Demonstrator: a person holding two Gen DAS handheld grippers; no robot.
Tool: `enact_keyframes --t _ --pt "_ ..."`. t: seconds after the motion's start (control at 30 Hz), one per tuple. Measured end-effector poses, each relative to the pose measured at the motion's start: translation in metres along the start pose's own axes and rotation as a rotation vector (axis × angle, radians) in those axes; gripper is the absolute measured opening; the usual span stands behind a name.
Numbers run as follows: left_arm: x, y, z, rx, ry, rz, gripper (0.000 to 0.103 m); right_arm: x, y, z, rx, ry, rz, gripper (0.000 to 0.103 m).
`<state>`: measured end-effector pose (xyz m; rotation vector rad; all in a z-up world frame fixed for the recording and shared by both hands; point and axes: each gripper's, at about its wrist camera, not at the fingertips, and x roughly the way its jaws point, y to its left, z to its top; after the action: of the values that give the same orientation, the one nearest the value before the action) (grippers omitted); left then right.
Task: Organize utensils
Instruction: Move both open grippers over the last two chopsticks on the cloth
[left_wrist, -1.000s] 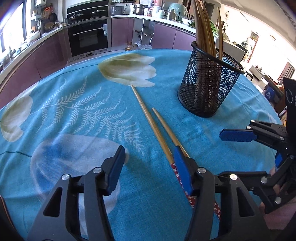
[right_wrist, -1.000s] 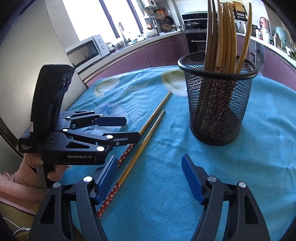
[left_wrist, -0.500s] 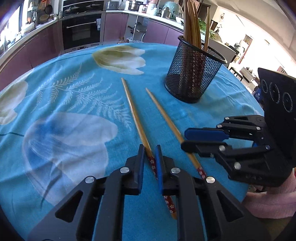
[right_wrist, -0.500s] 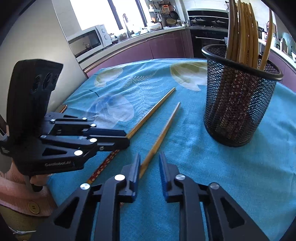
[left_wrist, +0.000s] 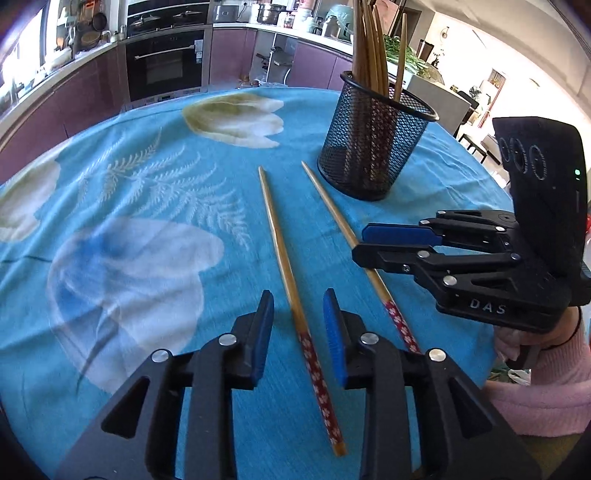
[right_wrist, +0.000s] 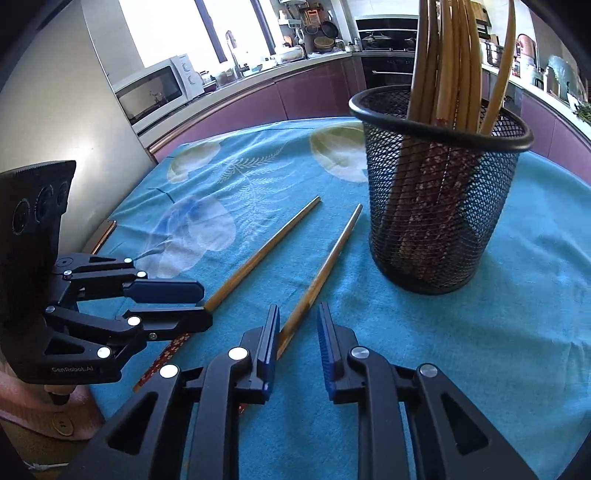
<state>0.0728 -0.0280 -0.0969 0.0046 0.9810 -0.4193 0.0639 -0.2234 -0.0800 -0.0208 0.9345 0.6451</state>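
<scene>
Two wooden chopsticks with red flowered ends lie side by side on the blue floral tablecloth (left_wrist: 110, 229). My left gripper (left_wrist: 298, 334) is partly open, its pads on either side of the left chopstick (left_wrist: 284, 258) without touching it. My right gripper (right_wrist: 297, 345) is partly open just above and right of the right chopstick (right_wrist: 321, 273), which also shows in the left wrist view (left_wrist: 343, 236). A black mesh holder (left_wrist: 373, 147) with several chopsticks standing in it is behind them; it also shows in the right wrist view (right_wrist: 439, 199).
The table's near edge runs under both grippers. Kitchen counters, an oven (left_wrist: 166, 62) and a microwave (right_wrist: 155, 88) stand beyond the table. A person's pink sleeve (left_wrist: 543, 387) is at the right.
Both grippers closed to a narrow gap half a second ago and have now opened partway again. Both chopsticks still lie on the cloth.
</scene>
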Motion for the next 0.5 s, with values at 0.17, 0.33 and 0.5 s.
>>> enact_keyframes --t 0.17,0.33,0.5 --pt "0.013 0.002 0.016 0.027 0.0 0.02 0.027 0.007 -0.003 0.007 0.01 -0.007 -0.009 0.02" --pt "0.022 0.007 0.029 0.021 0.007 0.019 0.021 0.012 -0.004 0.013 0.009 -0.006 -0.012 0.02" --pt "0.029 0.006 0.037 0.038 0.013 0.039 0.017 0.017 -0.004 0.02 0.013 -0.006 -0.012 0.019"
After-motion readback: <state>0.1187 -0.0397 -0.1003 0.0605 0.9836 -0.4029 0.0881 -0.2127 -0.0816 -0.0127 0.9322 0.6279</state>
